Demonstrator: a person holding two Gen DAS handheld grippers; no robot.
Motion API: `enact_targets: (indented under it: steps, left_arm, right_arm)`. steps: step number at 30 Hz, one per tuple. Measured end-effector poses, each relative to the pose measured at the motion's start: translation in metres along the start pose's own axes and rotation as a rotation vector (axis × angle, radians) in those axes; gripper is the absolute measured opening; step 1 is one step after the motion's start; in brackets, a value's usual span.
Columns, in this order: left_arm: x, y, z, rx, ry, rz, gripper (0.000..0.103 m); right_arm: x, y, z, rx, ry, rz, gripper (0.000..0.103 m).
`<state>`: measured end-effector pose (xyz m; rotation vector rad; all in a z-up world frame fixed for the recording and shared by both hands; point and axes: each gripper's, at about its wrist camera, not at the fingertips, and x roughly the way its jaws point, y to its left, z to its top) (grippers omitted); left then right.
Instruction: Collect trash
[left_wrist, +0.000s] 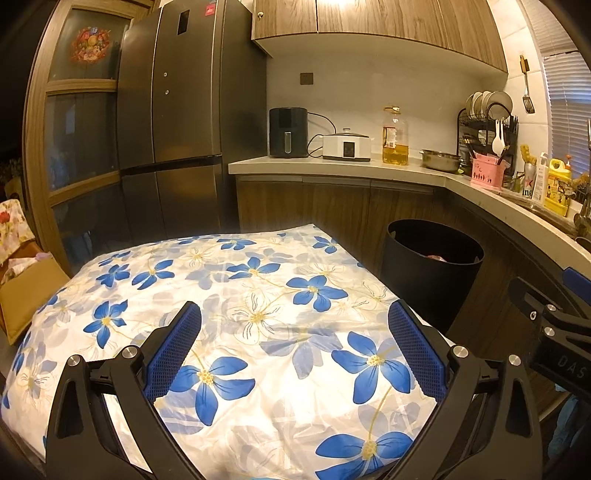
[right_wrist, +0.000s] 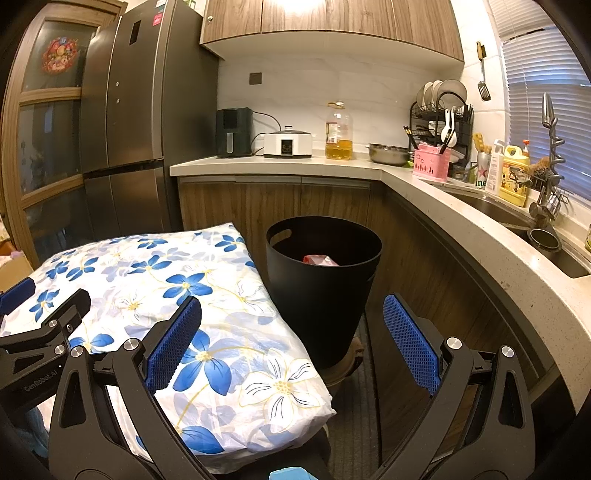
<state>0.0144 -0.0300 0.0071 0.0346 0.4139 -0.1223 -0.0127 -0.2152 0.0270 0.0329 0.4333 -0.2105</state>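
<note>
Fridge (left_wrist: 177, 110) stands tall at the far left in both views, with the wooden counter (right_wrist: 295, 166) running rightward from it and bending toward the camera. Only the right wrist view shows the sink (right_wrist: 517, 221) and tap (right_wrist: 550, 122) at the counter's right end. One flowered cloth (left_wrist: 236, 314) covers a raised surface; the left gripper (left_wrist: 293, 325) hangs above its near edge, jaws spread wide with nothing between the two blue pads. One black bin (right_wrist: 323, 280) stands on the floor just beside the cloth's right edge, near the counter front. The right wrist view looks into it and shows one red and pink piece of trash (right_wrist: 320, 260) inside. The right gripper (right_wrist: 291, 317) is also wide open and empty, over the gap between cloth and counter, where bare floor leaves some room.
</note>
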Motion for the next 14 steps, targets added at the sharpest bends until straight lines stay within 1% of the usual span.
enact_targets:
  steps: [1, 3, 5, 6, 7, 8, 9, 14]
  left_arm:
    - [-0.0005, -0.0001, -0.0006, 0.003, -0.005, -0.005, 0.090]
    - [0.0003, -0.0026, -0.0018, 0.027, -0.009, 0.009, 0.084]
    - [0.0014, -0.0031, -0.0027, 0.029, -0.004, 0.017, 0.083]
    - [0.0013, -0.0023, -0.0024, 0.020, -0.003, 0.014, 0.084]
    - [0.0015, -0.0016, -0.0016, 0.014, 0.001, 0.020, 0.088]
    - [0.0015, -0.0011, -0.0007, 0.011, 0.000, 0.019, 0.091]
    - [0.0008, -0.0001, 0.0000, 0.003, -0.003, 0.016, 0.098]
    - [-0.0015, 0.0034, 0.0005, -0.019, -0.009, 0.023, 0.098]
  right_arm:
    - [0.0000, 0.0000, 0.0002, 0.000, 0.000, 0.000, 0.098]
    - [0.0001, -0.0002, 0.0008, 0.000, 0.000, -0.001, 0.098]
    - [-0.0002, 0.0001, 0.0002, 0.000, -0.002, -0.001, 0.098]
    - [0.0001, 0.0002, 0.0001, 0.000, -0.001, -0.002, 0.098]
    - [0.0002, -0.0005, 0.0001, 0.001, -0.001, -0.004, 0.098]
    - [-0.0001, -0.0009, -0.0009, 0.003, -0.001, -0.005, 0.098]
    - [0.0003, -0.0017, -0.0005, 0.004, 0.000, -0.006, 0.098]
    - [-0.0004, -0.0019, -0.0019, 0.003, -0.002, -0.006, 0.098]
